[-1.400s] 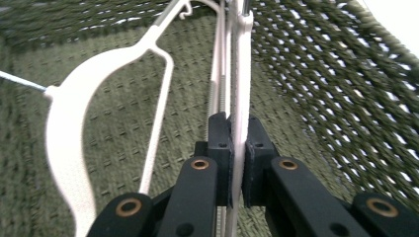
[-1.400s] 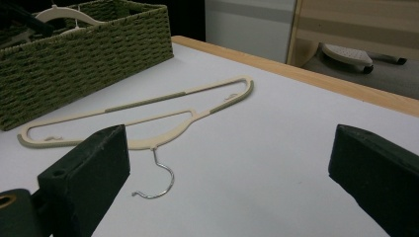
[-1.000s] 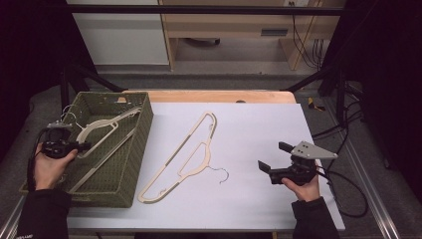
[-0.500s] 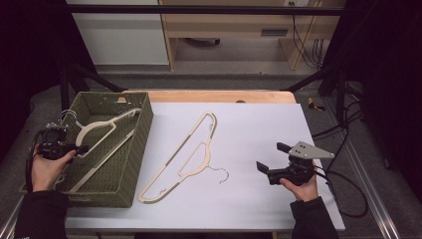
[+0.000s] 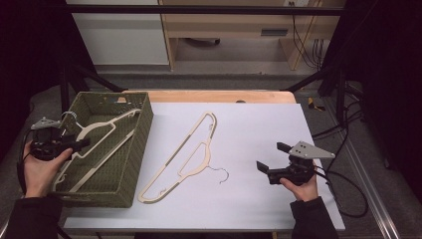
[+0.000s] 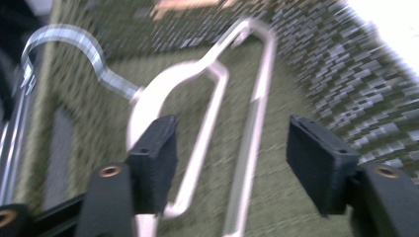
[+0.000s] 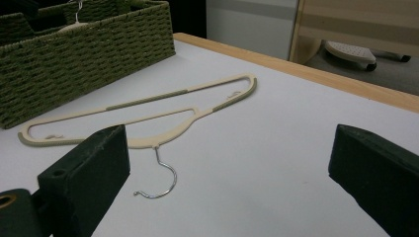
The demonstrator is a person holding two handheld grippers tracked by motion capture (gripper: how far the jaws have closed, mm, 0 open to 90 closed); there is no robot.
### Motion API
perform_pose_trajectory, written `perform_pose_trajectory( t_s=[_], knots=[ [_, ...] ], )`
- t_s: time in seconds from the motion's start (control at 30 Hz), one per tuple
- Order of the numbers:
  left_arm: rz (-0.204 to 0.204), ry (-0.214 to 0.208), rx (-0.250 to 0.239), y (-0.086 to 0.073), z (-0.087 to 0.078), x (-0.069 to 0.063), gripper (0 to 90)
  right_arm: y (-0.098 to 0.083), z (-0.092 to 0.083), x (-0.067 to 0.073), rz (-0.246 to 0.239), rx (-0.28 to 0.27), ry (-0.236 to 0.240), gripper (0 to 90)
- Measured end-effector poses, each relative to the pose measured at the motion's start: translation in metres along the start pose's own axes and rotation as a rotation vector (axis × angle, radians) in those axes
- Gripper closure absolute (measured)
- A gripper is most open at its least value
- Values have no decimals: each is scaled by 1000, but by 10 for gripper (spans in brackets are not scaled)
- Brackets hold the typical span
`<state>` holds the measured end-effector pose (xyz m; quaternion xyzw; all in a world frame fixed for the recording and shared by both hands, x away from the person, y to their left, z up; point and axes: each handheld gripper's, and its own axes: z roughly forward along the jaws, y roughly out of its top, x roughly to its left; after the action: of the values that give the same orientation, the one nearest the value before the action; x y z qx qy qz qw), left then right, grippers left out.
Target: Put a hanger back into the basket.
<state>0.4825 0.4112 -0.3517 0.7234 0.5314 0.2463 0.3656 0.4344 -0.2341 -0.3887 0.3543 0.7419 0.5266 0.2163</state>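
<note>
A cream hanger (image 5: pixel 185 152) with a metal hook (image 5: pixel 220 174) lies flat on the white table (image 5: pixel 249 199), hook pointing toward the right gripper. A second cream hanger (image 5: pixel 102 129) rests tilted inside the green woven basket (image 5: pixel 139 134), its hook up at the far left rim. My left gripper (image 5: pixel 74 140) hovers open at the basket's left edge. In the blurred left gripper view its jaws (image 6: pixel 232 133) stand wide apart above that hanger (image 6: pixel 212 79). My right gripper (image 5: pixel 272 157) is open just above the table, right of the table hanger (image 7: pixel 148 101), with nothing between its jaws (image 7: pixel 232 143).
The basket's woven wall (image 7: pixel 74 54) stands between the two hands. A wooden strip (image 5: pixel 219 95) runs along the table's far edge. Black frame bars and cables (image 5: pixel 343 129) flank the table on the right.
My left gripper has drifted slightly left and toward the person at the basket's edge. The right gripper and both hangers have stayed in place.
</note>
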Motion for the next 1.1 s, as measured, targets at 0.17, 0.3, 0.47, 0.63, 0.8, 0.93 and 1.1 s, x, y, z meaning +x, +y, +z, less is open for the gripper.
perform_pose_trajectory(
  t_s=[0.17,0.3,0.47,0.63,0.8,0.93,1.1],
  knots=[
    [54,-106,-111,9,-10,-29,243,0,4,2,-9,6,10,29],
    [96,-184,-183,13,-17,-57,225,-1,6,3,-3,10,11,30],
    [165,-252,-260,14,-25,-95,195,-1,7,4,-3,10,16,30],
    [195,-317,-299,11,-23,-129,120,0,9,6,-4,5,19,33],
    [203,-389,-298,5,-12,-159,75,0,11,7,1,15,20,35],
    [227,-401,-291,-2,-1,-180,75,0,16,9,-5,21,25,40],
    [248,-455,-272,-13,10,-201,92,1,19,10,-3,25,19,53]
  ],
)
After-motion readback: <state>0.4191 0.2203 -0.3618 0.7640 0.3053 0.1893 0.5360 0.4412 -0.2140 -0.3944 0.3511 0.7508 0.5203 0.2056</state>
